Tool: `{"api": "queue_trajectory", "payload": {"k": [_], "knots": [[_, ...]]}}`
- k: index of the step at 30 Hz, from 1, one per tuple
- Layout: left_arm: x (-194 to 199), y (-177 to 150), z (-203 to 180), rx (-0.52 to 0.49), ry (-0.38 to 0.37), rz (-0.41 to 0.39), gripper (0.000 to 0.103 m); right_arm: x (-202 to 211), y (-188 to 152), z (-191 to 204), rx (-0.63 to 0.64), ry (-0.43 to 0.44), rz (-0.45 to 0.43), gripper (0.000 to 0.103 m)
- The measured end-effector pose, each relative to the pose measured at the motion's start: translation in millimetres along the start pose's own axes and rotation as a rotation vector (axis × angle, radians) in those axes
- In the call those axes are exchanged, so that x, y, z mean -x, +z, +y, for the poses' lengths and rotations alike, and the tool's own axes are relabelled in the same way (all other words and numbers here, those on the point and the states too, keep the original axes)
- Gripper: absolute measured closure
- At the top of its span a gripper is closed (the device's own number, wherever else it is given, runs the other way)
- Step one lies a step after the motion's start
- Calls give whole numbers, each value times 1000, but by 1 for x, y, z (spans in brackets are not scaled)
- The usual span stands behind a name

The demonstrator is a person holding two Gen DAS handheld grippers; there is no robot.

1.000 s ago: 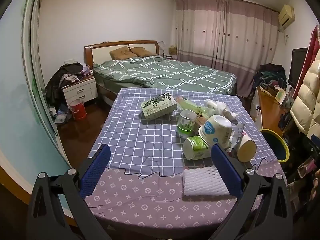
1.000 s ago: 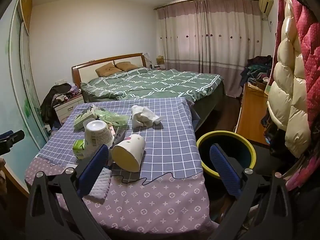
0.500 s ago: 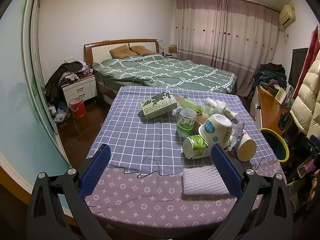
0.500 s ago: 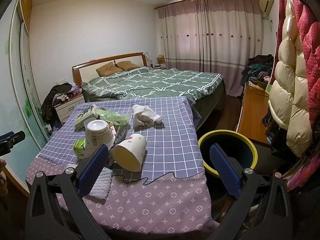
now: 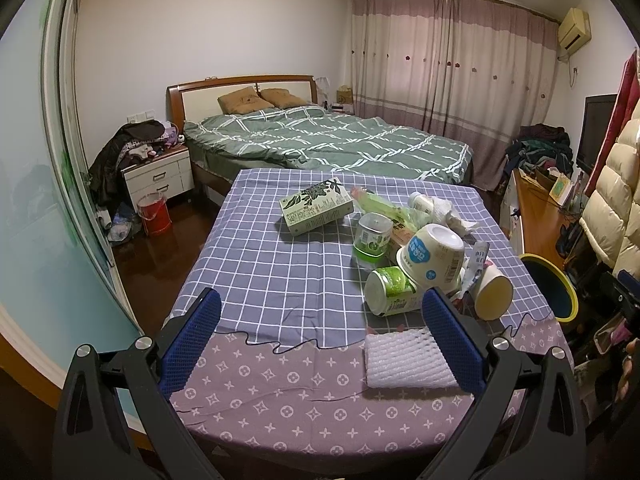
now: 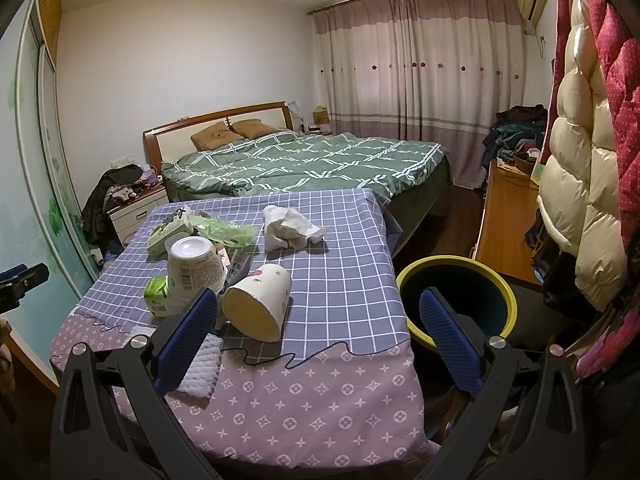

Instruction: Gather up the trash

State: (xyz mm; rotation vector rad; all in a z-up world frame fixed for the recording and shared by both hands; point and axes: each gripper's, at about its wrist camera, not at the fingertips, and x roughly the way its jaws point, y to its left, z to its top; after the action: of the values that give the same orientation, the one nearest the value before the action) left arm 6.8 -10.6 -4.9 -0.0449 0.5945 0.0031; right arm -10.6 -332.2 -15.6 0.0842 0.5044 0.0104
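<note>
Trash lies on a table with a checked purple cloth (image 5: pixel 260 272): a green tissue box (image 5: pixel 316 206), a green-and-clear cup (image 5: pixel 373 236), a white tub with a blue label (image 5: pixel 434 254), a green can on its side (image 5: pixel 392 292), a paper cup on its side (image 6: pixel 258 300), crumpled tissue (image 6: pixel 288 230) and a white foam net (image 5: pixel 404 356). A yellow-rimmed bin (image 6: pixel 456 292) stands right of the table. My left gripper (image 5: pixel 320 336) is open and empty above the table's near edge. My right gripper (image 6: pixel 316 336) is open and empty, between the paper cup and the bin.
A bed with a green quilt (image 5: pixel 328 140) stands behind the table. A nightstand (image 5: pixel 158 174) and a red bucket (image 5: pixel 154 214) are at the left. A wooden desk (image 6: pixel 504 216) and hanging puffy coats (image 6: pixel 580 184) are on the right.
Both grippers have drifted slightly; the views shift a little. Nothing on the table has moved.
</note>
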Motion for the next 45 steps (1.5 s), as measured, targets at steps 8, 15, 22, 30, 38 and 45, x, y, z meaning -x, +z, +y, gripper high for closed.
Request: {"api": "queue_trajectory", "payload": {"k": [8, 15, 22, 30, 38, 45], "knots": [[-1, -1, -1, 0, -1, 4, 4, 0, 0, 1, -1, -1, 0, 6], [-2, -1, -2, -4, -3, 6, 4, -3, -1, 1, -1, 2, 2, 6], [-2, -1, -3, -3, -2, 9, 4, -3, -2, 1, -5, 4, 2, 6], [-3, -1, -3, -3, -1, 9, 4, -4, -2, 1, -3, 7, 7, 6], [-3, -1, -4, -4, -3, 10, 4, -5, -3, 1, -4, 7, 9, 6], [-3, -2, -5, -7, -2, 10, 4, -6, -3, 2, -5, 8, 12, 6]]}}
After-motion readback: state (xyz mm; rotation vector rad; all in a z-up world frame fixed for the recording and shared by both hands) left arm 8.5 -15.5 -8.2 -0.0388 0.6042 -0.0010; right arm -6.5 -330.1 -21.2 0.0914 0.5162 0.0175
